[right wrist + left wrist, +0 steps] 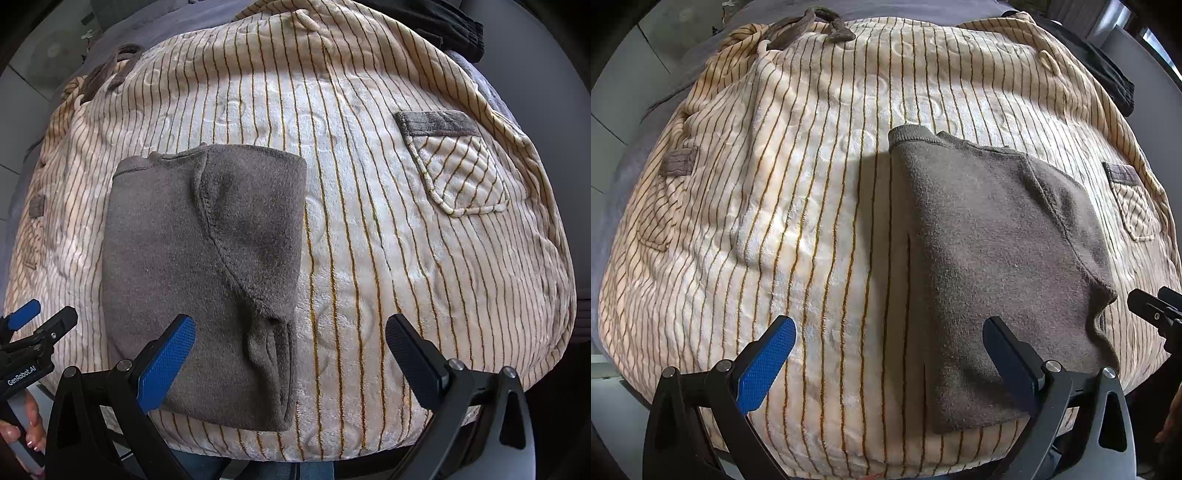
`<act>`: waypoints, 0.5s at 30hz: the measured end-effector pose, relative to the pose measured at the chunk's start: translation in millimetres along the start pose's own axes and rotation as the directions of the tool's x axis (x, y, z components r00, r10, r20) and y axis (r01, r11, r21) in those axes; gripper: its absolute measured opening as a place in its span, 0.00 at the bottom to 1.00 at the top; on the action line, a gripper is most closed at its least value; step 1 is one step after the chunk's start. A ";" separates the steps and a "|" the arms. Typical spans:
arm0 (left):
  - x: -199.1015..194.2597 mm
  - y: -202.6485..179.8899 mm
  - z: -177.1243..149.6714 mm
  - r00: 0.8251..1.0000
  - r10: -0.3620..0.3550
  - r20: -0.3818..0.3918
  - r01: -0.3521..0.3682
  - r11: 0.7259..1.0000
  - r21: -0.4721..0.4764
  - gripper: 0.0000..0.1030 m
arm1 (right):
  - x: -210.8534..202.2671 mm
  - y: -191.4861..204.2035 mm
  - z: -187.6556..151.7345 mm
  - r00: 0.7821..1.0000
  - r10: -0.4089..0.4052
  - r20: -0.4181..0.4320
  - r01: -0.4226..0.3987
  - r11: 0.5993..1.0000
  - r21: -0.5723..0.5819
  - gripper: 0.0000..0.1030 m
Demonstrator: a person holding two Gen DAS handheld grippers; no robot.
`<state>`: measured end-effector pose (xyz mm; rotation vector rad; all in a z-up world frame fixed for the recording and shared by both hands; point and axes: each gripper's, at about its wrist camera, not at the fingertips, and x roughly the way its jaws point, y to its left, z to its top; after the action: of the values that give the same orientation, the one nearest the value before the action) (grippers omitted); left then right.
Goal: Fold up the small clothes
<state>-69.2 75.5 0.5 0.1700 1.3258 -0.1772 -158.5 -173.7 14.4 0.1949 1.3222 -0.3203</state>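
Note:
A small grey-brown knit garment lies folded into a rough rectangle on a cream plush cloth with thin brown stripes. My left gripper hovers open over the garment's near left edge, nothing between its blue pads. In the right wrist view the same grey garment sits left of centre. My right gripper is open above the garment's near right corner, holding nothing. The left gripper also shows at the far left of the right wrist view, held by a hand.
The striped cloth is a larger garment with a grey-trimmed pocket at the right and a grey tie at the far edge. A dark folded item lies at the far right. A grey surface surrounds everything.

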 end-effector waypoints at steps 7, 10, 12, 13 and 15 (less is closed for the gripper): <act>0.3 2.0 2.2 1.000 0.000 -0.001 0.000 1.000 0.003 0.98 | -0.3 0.8 0.6 1.000 -0.002 0.000 0.002 1.000 -0.001 1.00; 0.1 2.3 2.6 1.000 0.001 0.001 -0.001 1.000 0.005 0.98 | -0.5 1.0 1.0 1.000 -0.003 -0.001 0.003 1.000 -0.002 1.00; 0.3 2.7 2.7 1.000 0.000 0.000 0.000 1.000 0.006 0.98 | -0.6 1.1 2.2 1.000 -0.004 -0.001 0.004 1.000 -0.002 1.00; 0.2 2.8 2.8 1.000 0.000 0.000 0.000 1.000 0.006 0.98 | -0.6 1.3 2.2 1.000 -0.004 -0.001 0.004 1.000 -0.003 1.00; 0.8 2.7 2.7 1.000 -0.001 -0.001 0.001 1.000 0.005 0.98 | -0.2 0.8 3.3 1.000 -0.004 -0.002 0.004 1.000 -0.003 1.00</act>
<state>-65.8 77.5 0.5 0.1737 1.3264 -0.1809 -155.2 -174.0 15.3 0.1896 1.3251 -0.3215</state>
